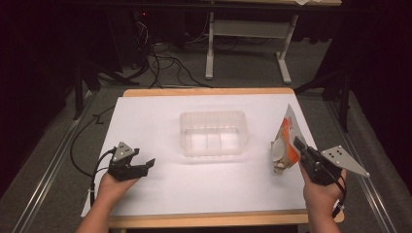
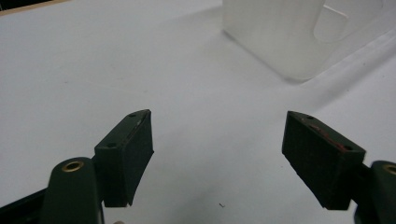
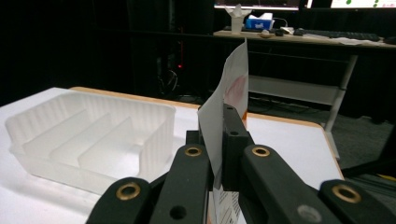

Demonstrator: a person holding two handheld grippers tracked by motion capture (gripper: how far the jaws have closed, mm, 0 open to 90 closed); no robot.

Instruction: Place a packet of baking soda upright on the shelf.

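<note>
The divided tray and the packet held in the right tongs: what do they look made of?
The divided tray looks like thin translucent plastic, frosted and ribbed: its walls let light through and the white table shows behind them. The packet seems a printed foil or plastic-film pouch, orange and white outside, plain pale inside; it bends and creases where the right tongs pinch it.

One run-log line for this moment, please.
right gripper: shut on packet, lifted | left gripper: open, empty, over table | tray: mid-table, empty

Dark room, grey carpet floor, tangled cables, white-legged desk behind.
</note>
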